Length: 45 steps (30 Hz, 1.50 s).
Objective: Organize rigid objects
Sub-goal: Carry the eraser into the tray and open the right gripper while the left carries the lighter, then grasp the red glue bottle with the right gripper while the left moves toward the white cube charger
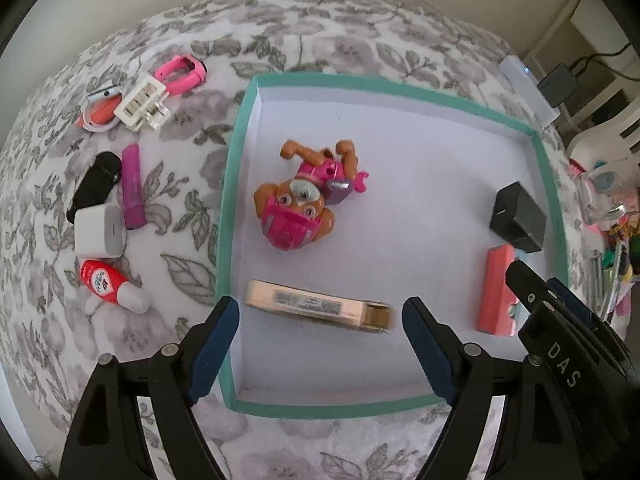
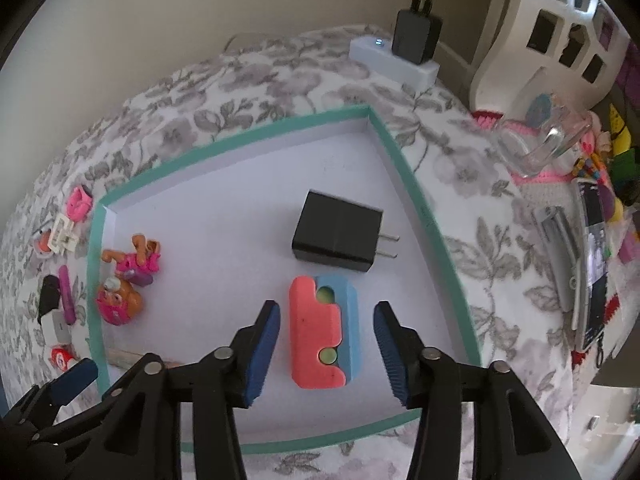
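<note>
A teal-rimmed box [image 1: 228, 240] [image 2: 420, 196] with a white floor lies on the floral cloth. In it lie a toy pup in pink gear [image 1: 298, 200] [image 2: 124, 284], a black plug adapter [image 1: 518, 216] [image 2: 338, 236], a coral-and-blue block [image 1: 498, 292] [image 2: 324, 332] and a long pinkish-gold case [image 1: 320, 306]. My left gripper [image 1: 320, 320] is open, its pads clear of the case lying between them. My right gripper [image 2: 326, 340] is open astride the coral-and-blue block, with gaps on both sides.
Left of the box lie a pink watch [image 1: 182, 72], a white plug [image 1: 140, 104], an orange-and-white item [image 1: 98, 114], a black object [image 1: 96, 184], a purple tube [image 1: 132, 186], a white charger [image 1: 98, 230] and a red bottle [image 1: 108, 284]. A power strip [image 2: 394, 60] and clutter [image 2: 592, 240] sit at the right.
</note>
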Available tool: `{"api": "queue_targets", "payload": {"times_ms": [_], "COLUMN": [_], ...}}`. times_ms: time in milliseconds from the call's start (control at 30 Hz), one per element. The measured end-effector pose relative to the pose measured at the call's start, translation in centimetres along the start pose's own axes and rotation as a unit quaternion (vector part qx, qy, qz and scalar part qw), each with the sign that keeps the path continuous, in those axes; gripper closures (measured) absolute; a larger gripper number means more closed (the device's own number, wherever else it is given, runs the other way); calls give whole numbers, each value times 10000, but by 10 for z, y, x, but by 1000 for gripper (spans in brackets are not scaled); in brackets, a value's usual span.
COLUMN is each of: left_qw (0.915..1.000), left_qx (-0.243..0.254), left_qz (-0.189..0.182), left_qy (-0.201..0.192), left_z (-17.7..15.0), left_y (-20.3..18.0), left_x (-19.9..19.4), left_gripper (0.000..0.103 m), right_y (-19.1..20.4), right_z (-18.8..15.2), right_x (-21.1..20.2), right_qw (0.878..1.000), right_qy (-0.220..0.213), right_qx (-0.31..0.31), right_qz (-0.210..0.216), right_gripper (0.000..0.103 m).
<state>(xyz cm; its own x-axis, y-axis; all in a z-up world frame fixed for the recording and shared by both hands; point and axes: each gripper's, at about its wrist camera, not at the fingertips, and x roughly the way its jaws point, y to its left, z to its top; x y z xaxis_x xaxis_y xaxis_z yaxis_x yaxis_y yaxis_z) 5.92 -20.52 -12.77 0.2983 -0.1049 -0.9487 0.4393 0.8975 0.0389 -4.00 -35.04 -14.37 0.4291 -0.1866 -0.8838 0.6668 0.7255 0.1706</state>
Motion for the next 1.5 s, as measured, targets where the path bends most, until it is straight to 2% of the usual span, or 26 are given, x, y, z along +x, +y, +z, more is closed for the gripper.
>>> {"api": "queue_targets", "payload": {"times_ms": [100, 233, 400, 633, 733, 767, 833, 1033, 1133, 1367, 1433, 1500], "left_qw": [9998, 9991, 9951, 9866, 9820, 9798, 9753, 9676, 9657, 9519, 9504, 9495], "left_qx": [-12, -95, -405, -1037, -1295, -1392, -1551, -1898, -2036, -2677, -2640, -2508], "left_qz": [-19, -70, 147, 413, 523, 588, 749, 959, 1061, 1098, 1256, 1586], "left_qy": [-176, -409, -885, -1189, -1274, -1312, -1380, -1363, -1214, -1013, -1059, -1018], "left_z": [1, 1, 6, 8, 9, 9, 8, 3, 0, -15, -20, -27], "left_y": [4, 9, 22, 58, 78, 86, 99, 137, 158, 213, 224, 234], "left_x": [-11, -25, -41, -55, -60, -62, -65, -65, -60, -52, -50, -43], "left_gripper": [11, 11, 4, 4, 4, 4, 4, 3, 3, 3, 3, 3], "right_y": [-3, -3, -3, 0, 4, 7, 13, 35, 50, 98, 116, 133], "right_z": [3, 6, 9, 9, 9, 9, 8, 5, 2, -11, -17, -22], "right_x": [-13, -33, -55, -63, -63, -63, -64, -62, -58, -50, -47, -43], "right_qw": [9998, 9983, 9953, 9934, 9930, 9929, 9925, 9912, 9902, 9846, 9820, 9788], "right_qy": [-209, -562, -946, -1124, -1149, -1160, -1196, -1198, -1166, -989, -922, -864], "right_qx": [69, 141, 181, 157, 85, 43, -74, -401, -595, -1095, -1275, -1465], "right_qz": [37, 92, 86, 164, 254, 257, 253, 394, 485, 942, 1046, 1138], "right_gripper": [43, 39, 28, 15, 9, 4, 3, 0, 0, 0, 0, 0]}}
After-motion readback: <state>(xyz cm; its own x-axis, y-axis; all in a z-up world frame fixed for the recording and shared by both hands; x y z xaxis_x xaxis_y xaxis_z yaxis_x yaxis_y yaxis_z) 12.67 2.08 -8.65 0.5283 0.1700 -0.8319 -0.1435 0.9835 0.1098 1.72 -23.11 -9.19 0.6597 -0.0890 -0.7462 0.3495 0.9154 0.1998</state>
